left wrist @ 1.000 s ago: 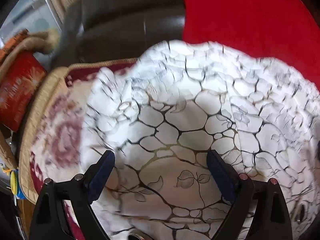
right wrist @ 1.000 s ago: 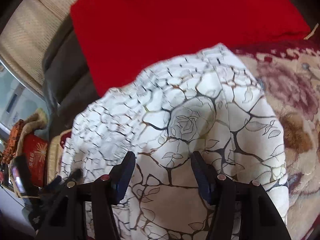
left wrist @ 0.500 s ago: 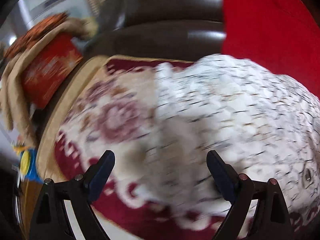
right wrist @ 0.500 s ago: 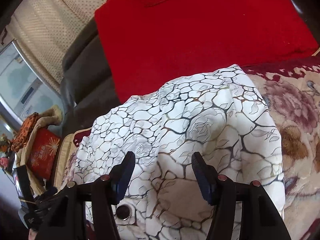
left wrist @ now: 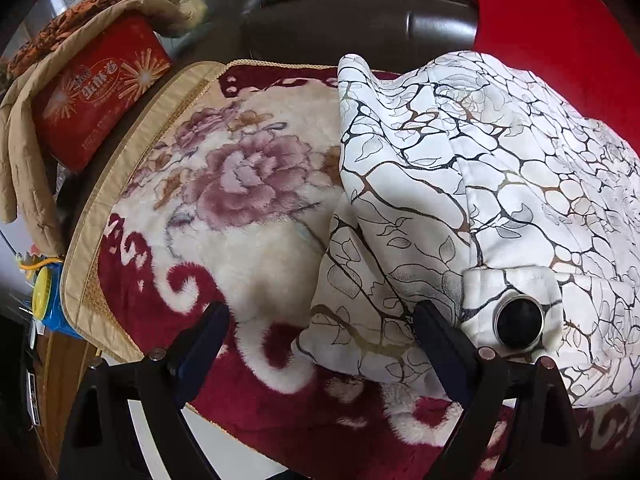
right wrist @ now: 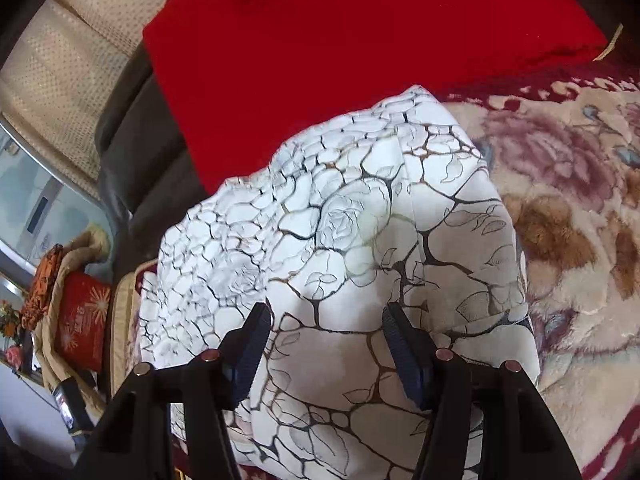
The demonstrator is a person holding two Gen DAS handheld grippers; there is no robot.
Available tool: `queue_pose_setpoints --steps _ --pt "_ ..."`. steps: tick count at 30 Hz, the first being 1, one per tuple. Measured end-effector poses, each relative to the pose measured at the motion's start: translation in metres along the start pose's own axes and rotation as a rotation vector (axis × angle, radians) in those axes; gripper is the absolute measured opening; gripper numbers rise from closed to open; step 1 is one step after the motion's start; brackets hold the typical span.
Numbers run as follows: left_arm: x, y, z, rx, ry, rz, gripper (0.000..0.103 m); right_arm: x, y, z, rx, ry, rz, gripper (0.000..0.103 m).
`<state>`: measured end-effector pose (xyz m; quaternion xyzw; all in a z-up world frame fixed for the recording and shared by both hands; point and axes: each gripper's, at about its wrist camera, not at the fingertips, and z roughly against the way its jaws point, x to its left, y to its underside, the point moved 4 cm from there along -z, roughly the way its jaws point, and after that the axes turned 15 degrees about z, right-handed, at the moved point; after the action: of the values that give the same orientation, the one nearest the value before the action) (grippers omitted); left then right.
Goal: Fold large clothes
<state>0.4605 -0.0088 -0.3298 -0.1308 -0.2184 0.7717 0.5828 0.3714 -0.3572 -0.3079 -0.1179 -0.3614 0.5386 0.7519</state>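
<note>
A white padded garment [left wrist: 500, 160] with a black and gold crackle and rose print lies bunched on a floral plush blanket [left wrist: 240, 184]. A tab with a round black button [left wrist: 519, 321] shows at its near edge. My left gripper [left wrist: 322, 320] is open over the garment's left edge, with blanket and a fold of fabric below the gap and nothing pinched. In the right wrist view the same garment [right wrist: 360, 220] fills the middle. There my right gripper [right wrist: 326, 320] is open just above it, with flat fabric showing between the fingers.
A red cloth [right wrist: 340, 40] covers the dark leather sofa back [left wrist: 360, 12] behind the garment. A red box [left wrist: 100, 92] wrapped in tan quilted cloth stands at the left. A blue and yellow object [left wrist: 44, 300] sits past the blanket's left edge. Blanket [right wrist: 580, 220] shows on the right.
My left gripper has swept left from the middle of the garment to its left edge, so the blanket now shows. My right gripper has shifted slightly over the garment.
</note>
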Motion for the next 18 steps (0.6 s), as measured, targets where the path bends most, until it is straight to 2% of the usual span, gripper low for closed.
queue_pose_setpoints --steps 3,6,9,12,15,18 --pt "0.003 -0.009 0.012 -0.029 0.013 0.001 0.093 0.002 -0.002 0.006 -0.034 -0.016 0.001 0.063" --pt "0.017 -0.023 0.020 -0.043 0.044 0.052 0.093 0.006 -0.007 0.013 -0.084 -0.056 -0.001 0.063" --pt "0.031 -0.032 0.015 0.032 0.137 0.135 0.093 0.018 -0.009 0.014 -0.091 -0.114 0.008 0.063" --pt "0.040 -0.035 0.004 0.115 0.229 0.218 0.093 0.030 -0.008 0.008 -0.076 -0.126 0.017 0.063" --pt "0.034 -0.032 -0.012 0.240 0.371 0.268 0.093 0.041 -0.006 0.001 -0.063 -0.139 0.025 0.063" --pt "0.027 -0.031 -0.019 0.265 0.393 0.282 0.093 0.048 -0.004 -0.005 -0.058 -0.138 0.042 0.063"
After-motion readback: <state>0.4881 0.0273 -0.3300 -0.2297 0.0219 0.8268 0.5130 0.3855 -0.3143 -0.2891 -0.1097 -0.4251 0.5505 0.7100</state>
